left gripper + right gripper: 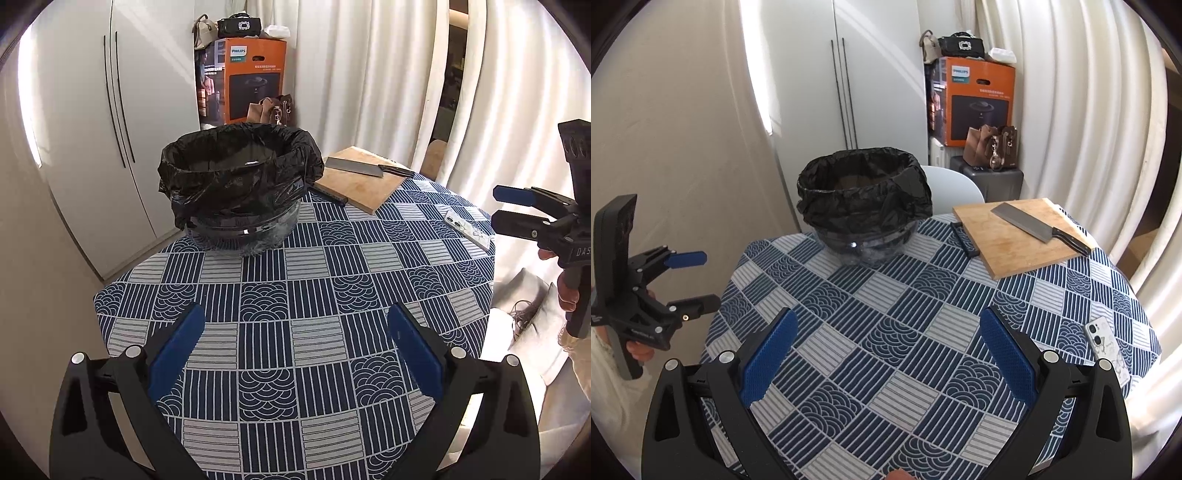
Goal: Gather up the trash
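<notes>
My left gripper (pixel 295 354) hangs over the near edge of the worktop (pixel 332 288), jaws spread wide, nothing in them. My right gripper (pixel 888 356) same: wide apart, empty, above the patterned cloth.

Bin (pixel 864 206) sits at the far left of the worktop, lined with a black bag (pixel 240 170) folded loosely over the rim, mouth gaping. Bag crinkled, glossy, hangs unevenly down the sides; clear tub shows below it. Inside looks dark, contents cannot tell.

No loose trash visible on the cloth in either view. Only a cutting board (pixel 1023 236) at the far right with a cleaver (pixel 1038 225) on it, and a phone (pixel 1106 345) near the right edge.

Risks, my guess: the phone lies close to the edge, so a sweep by my right gripper could knock it off. The cleaver blade is exposed; grabbing near the board could nudge it. The bag is thin and slack, so pinching the liner might pull it off the rim or drag the light bin along the cloth.
</notes>
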Demonstrator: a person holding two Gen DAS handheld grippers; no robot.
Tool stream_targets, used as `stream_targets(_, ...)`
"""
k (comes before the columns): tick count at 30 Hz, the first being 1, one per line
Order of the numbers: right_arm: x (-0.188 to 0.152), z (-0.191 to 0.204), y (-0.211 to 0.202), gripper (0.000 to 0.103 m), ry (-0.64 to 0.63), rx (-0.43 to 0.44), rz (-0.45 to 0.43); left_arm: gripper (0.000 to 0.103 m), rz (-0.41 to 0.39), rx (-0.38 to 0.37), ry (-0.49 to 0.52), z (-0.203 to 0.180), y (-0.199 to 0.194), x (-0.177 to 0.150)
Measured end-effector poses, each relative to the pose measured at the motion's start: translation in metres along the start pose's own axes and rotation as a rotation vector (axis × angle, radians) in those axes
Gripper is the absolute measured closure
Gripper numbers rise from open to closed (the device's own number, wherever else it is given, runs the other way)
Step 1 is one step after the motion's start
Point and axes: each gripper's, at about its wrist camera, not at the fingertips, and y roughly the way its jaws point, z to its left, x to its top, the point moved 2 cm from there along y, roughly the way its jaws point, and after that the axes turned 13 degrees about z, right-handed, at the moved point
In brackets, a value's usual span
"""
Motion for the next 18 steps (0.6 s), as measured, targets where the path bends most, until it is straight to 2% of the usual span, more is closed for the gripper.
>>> stream_targets(18, -0.0022, 0.0106, -0.0018, 0.008, -0.004, -0.008, 0.006, 0.006, -0.010, 0.007, 0.035, -0.0035, -0.0027, -0.0060)
